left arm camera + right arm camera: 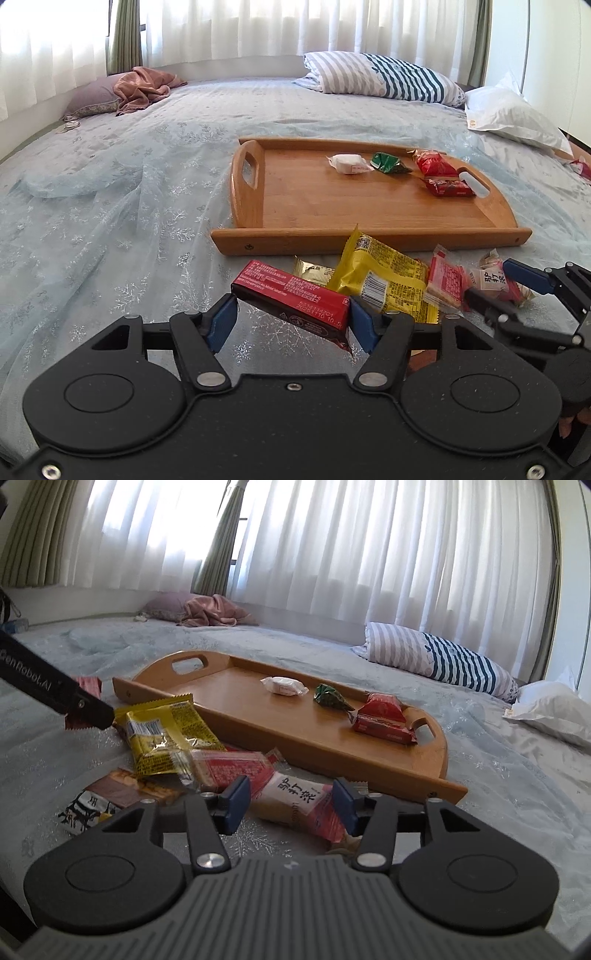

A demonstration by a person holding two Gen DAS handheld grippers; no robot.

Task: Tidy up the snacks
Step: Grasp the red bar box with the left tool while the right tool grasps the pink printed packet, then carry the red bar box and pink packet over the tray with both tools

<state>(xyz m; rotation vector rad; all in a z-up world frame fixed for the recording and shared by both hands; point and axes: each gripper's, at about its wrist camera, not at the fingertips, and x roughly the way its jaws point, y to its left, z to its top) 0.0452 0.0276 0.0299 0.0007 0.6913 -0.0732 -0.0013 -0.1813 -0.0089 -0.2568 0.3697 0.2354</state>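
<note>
My left gripper (pixel 291 325) is shut on a long red snack box (pixel 291 295), held tilted just above the bedspread. A wooden tray (pixel 369 240) lies beyond it, holding a white candy (pixel 349 162), a green packet (pixel 389 162) and two red packets (pixel 441 177). Between tray and grippers lies a pile with a yellow packet (pixel 384 277), a red packet (pixel 447 282) and a small gold one (pixel 314 271). My right gripper (pixel 291 803) is closed around a pink-and-white packet (pixel 295 794) at the pile's right end, pads against both its sides. The tray (pixel 314 751) sits just behind.
A brown packet (pixel 122 794) lies left of my right gripper. A striped pillow (pixel 388 77), a white pillow (pixel 513 114) and a pink cloth (pixel 142 86) lie at the far side of the bed. Another red packet (pixel 581 166) lies at the right edge.
</note>
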